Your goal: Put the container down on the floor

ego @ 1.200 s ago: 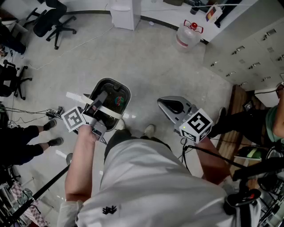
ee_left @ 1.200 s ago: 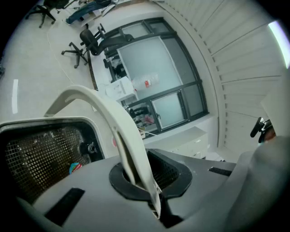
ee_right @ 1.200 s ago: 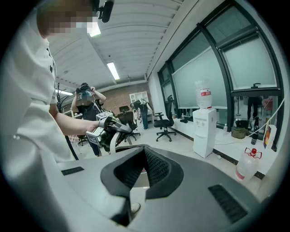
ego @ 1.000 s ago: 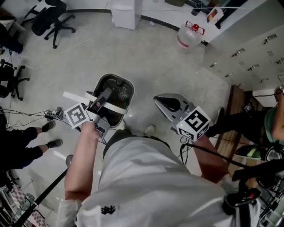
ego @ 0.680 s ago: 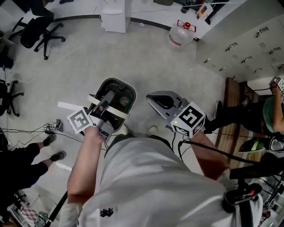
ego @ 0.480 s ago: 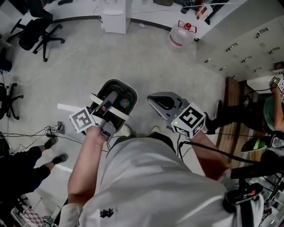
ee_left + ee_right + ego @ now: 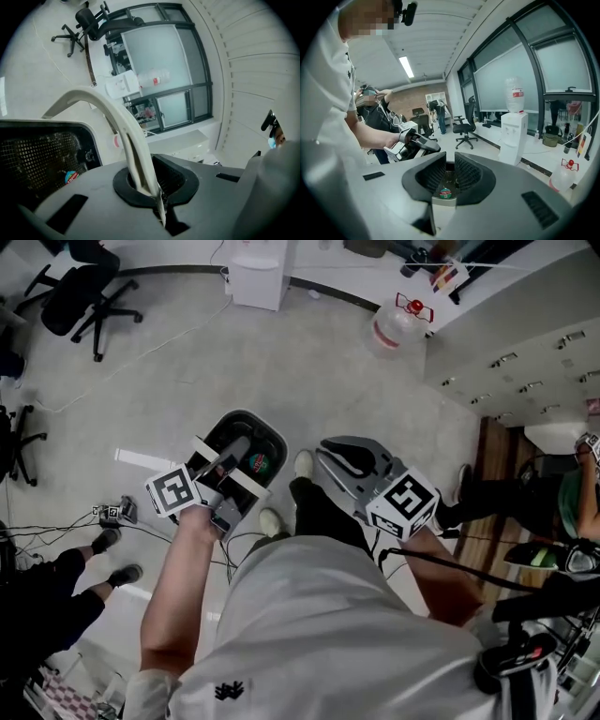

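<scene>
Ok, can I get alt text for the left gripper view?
The left gripper has its jaws shut on the curved white handle of a black, mesh-walled container, seen at the lower left. Behind them the room appears tilted: pale floor, an office chair and a water dispenser.

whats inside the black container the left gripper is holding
Inside the container, a dark perforated lining and one round coloured sticker show. The white handle and the left gripper cover part of the bottom; whatever lies there is hidden.
</scene>
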`<state>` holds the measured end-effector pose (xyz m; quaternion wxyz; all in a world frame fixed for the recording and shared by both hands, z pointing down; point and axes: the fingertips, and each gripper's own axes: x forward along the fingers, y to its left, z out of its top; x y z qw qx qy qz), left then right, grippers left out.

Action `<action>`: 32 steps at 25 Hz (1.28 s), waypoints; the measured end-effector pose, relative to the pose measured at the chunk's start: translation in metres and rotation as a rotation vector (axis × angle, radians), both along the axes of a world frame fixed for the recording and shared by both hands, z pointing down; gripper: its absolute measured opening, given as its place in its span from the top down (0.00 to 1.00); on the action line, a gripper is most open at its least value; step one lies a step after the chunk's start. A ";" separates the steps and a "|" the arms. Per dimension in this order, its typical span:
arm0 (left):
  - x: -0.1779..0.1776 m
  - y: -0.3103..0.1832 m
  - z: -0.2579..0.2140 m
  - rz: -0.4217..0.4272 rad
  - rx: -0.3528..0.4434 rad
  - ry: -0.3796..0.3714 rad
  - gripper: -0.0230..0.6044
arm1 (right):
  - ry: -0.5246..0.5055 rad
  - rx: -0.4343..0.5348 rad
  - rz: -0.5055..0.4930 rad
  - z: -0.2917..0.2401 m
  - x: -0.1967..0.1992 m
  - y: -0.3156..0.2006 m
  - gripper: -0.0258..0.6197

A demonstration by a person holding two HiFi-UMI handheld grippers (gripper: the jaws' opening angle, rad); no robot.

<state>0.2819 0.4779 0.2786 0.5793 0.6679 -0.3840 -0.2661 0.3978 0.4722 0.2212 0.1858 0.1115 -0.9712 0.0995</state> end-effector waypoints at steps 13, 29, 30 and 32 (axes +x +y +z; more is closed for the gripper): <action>-0.087 -0.152 0.021 -0.120 -0.027 -0.066 0.95 | -0.027 0.002 -0.189 0.012 -0.073 -0.192 0.93; -0.207 -0.362 0.070 0.017 -0.017 -0.007 0.95 | 0.045 -0.043 -0.117 0.052 -0.211 -0.343 0.93; -0.213 -0.373 0.077 0.041 -0.018 -0.004 0.95 | 0.042 -0.044 -0.095 0.053 -0.221 -0.350 0.93; -0.228 -0.394 0.092 0.085 -0.012 -0.016 0.95 | 0.027 -0.035 -0.068 0.055 -0.243 -0.366 0.93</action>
